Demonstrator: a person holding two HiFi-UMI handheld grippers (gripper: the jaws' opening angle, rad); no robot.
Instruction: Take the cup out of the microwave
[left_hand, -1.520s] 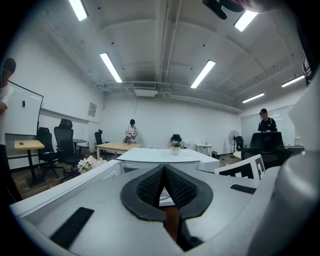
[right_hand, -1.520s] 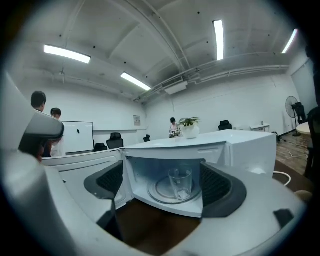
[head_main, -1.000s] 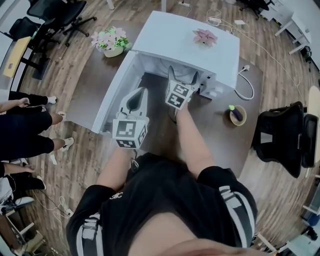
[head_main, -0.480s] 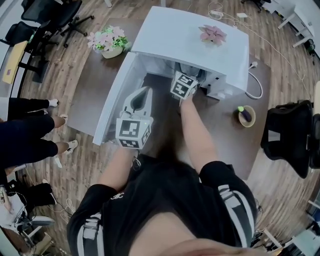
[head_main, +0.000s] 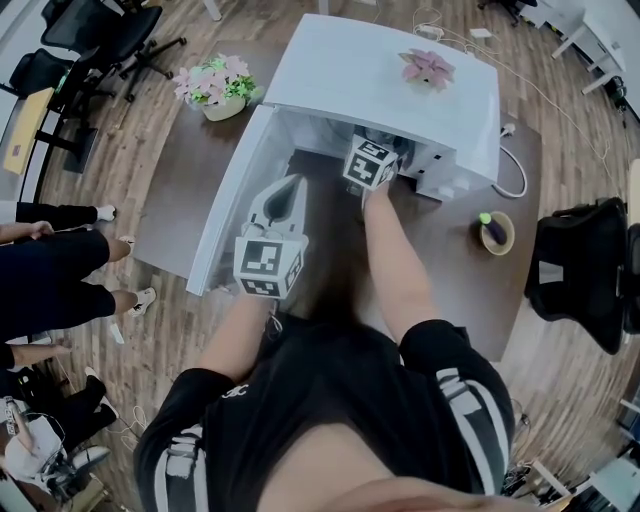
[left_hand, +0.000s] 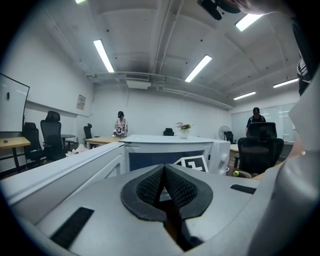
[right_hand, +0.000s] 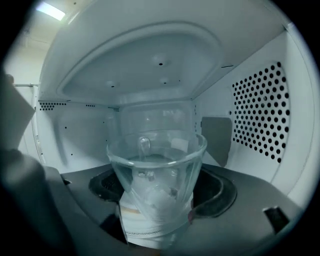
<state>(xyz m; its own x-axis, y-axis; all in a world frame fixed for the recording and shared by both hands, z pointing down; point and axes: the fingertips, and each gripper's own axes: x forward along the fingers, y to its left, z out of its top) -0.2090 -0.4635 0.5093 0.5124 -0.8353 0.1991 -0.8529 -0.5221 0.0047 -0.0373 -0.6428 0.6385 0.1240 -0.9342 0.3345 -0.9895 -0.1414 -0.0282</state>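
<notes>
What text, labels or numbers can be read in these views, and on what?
No readable text in any view.
Left marker cube, right marker cube: square black-and-white codes, no letters.
Wall notice: too small to read.
Cup: clear glass, no legible print.

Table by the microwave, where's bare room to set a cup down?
Bare table left of the open door, nearer than the flower pot; another patch right, between microwave and small bowl. Straight before the opening, both arms crowd it.
</notes>
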